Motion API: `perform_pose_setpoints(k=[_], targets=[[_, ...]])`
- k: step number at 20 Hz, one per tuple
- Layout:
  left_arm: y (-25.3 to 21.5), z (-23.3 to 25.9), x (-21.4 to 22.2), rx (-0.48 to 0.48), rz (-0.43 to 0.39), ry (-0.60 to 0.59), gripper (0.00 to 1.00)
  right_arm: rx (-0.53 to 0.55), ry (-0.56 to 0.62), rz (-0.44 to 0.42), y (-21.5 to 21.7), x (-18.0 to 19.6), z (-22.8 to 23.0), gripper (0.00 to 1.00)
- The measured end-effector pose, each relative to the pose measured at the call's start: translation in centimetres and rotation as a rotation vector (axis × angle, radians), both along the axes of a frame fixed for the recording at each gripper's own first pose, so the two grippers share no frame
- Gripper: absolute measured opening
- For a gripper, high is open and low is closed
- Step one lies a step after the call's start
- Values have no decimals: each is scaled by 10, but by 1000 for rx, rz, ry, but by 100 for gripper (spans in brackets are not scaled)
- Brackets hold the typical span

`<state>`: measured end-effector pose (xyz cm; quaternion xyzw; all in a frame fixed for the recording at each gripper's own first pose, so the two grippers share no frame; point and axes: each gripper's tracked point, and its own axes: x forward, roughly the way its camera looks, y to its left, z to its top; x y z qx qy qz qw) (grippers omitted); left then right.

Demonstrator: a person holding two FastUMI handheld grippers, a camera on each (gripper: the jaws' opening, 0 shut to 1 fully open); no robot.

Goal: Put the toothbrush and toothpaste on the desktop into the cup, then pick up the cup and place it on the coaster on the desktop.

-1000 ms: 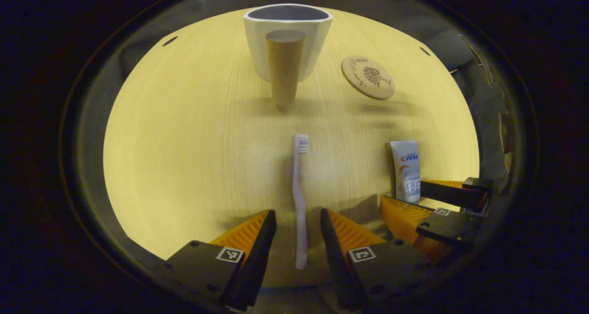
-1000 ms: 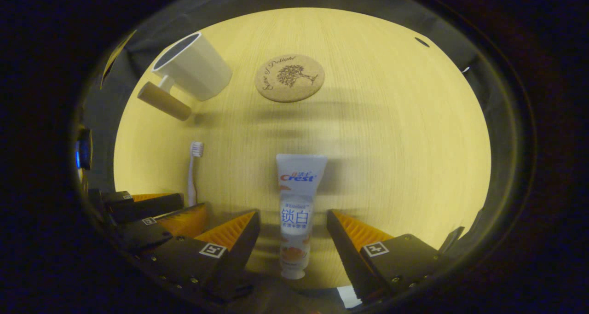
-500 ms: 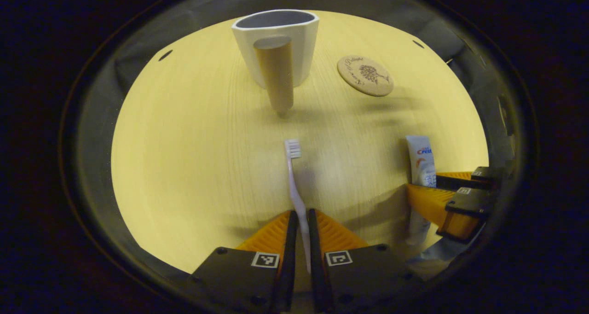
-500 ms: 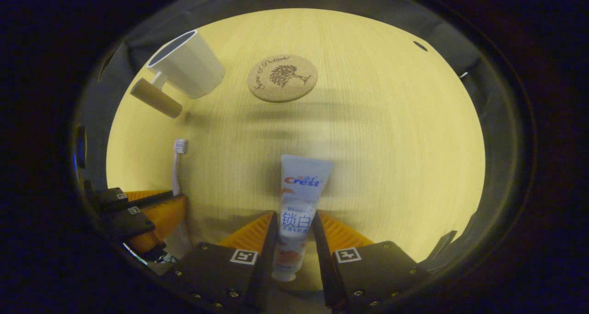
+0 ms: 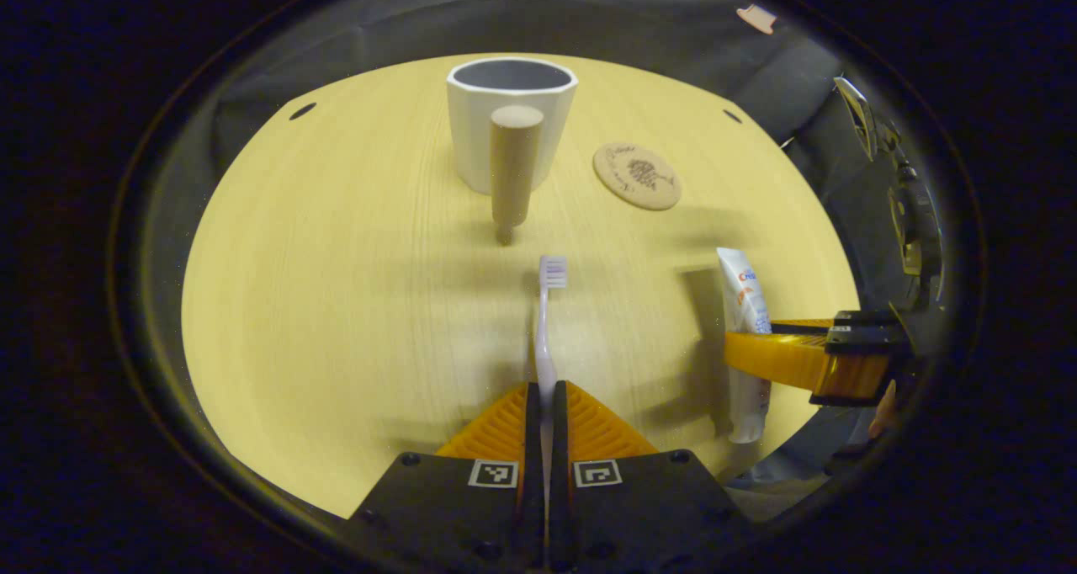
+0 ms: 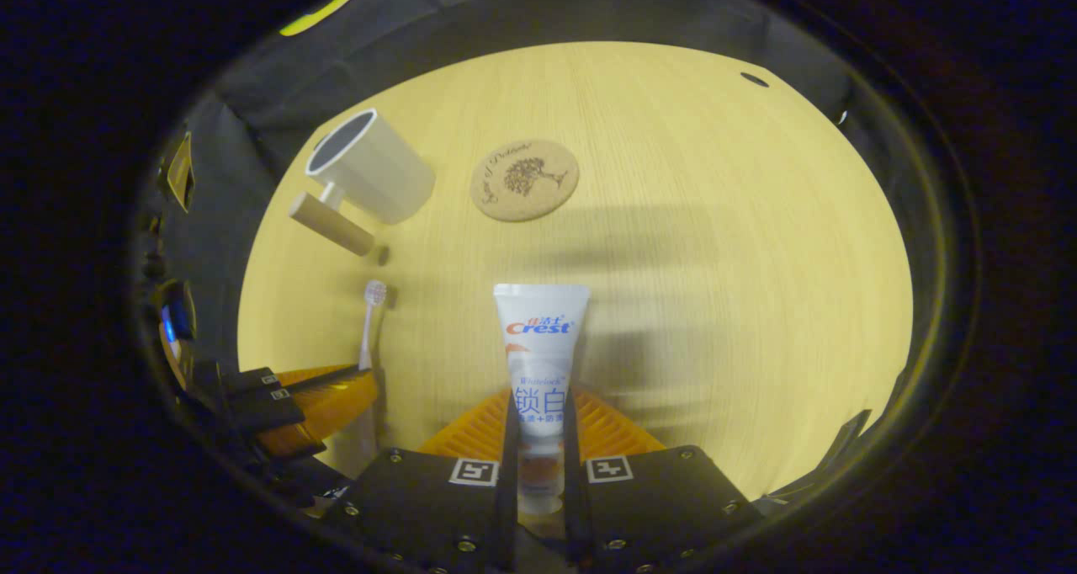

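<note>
Toothbrush (image 5: pixel 544 321) clamped near its tail in left gripper (image 5: pixel 545 406), toothpaste (image 6: pixel 538 364) pinched low in right gripper (image 6: pixel 538 439); both look lifted. Cup (image 5: pixel 511 119) near desktop's (image 5: pixel 336 263) far edge, coaster (image 5: pixel 637 176) beside it. Risk: long overhang pivots, tips clip rim and topple cup

left gripper (image 5: pixel 545 397): my black housing blocks, one square black-and-white marker tag on each, round screws at corners
finger inner faces: ribbed, wedge-shaped
right gripper (image 6: pixel 538 422): my same black blocks, paired marker tags, screw heads along the lower edge below the tags
</note>
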<state>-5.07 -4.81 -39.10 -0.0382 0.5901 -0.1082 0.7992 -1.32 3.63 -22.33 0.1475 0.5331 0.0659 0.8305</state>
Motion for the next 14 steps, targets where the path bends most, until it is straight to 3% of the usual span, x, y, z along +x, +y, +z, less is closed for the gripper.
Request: perform_pose_setpoints(k=[4, 14], targets=[[-5, 38, 2, -87, 35, -116, 10, 24, -141, 2, 1, 13, 40, 23], [26, 160, 46, -139, -13, -566, 10, 32, -450, -6, 8, 54, 129, 23]])
